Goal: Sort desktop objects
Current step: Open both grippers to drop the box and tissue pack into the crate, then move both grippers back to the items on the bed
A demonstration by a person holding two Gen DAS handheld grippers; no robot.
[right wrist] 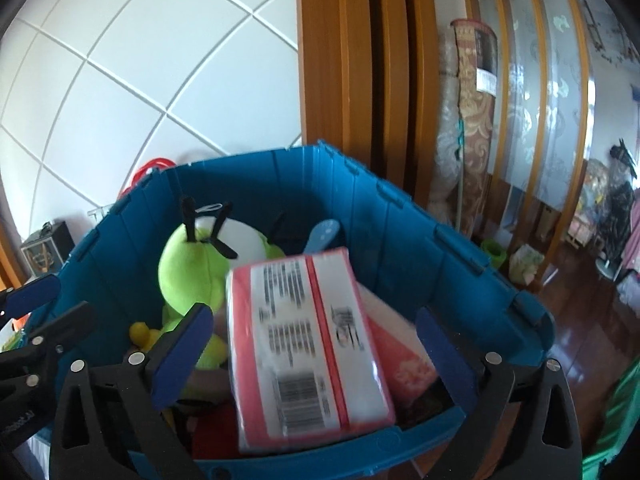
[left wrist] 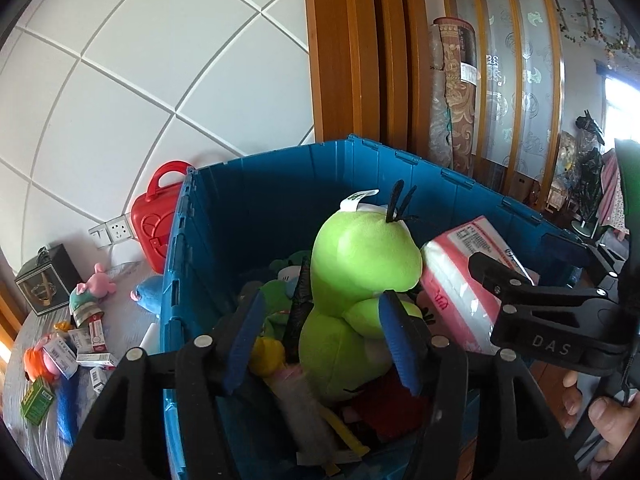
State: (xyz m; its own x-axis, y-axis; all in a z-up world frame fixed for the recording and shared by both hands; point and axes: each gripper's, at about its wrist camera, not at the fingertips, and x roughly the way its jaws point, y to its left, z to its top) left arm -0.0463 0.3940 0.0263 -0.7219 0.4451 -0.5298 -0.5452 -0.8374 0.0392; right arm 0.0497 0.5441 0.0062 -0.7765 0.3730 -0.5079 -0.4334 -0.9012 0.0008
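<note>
Blue plastic crate (left wrist: 256,200) is filling the centre of both wrist views, standing in front of a white panelled wall (left wrist: 120,80) and a wooden door frame (left wrist: 344,60). Inside it, a green plush toy (left wrist: 360,272) is sitting upright in the middle of the left wrist frame, with a black tuft and a white tag on top, among other soft toys. Just beside it, toward the right, a pink-and-white wrapped pack (right wrist: 304,344) is lying tilted against the pile. The left tool (left wrist: 320,344) is standing partly open with the green plush between its blue pads; whether the pads are touching it is hard to tell, and it is not squeezing the toy. The right tool (right wrist: 316,356) is gaping wide on either side of the pack, its pads apart from it and holding nothing. At the lower left of the left wrist frame, small boxes (left wrist: 80,344) and little plush toys (left wrist: 96,288) are lying scattered on the surface (left wrist: 120,320) near a red case (left wrist: 156,220).
</note>
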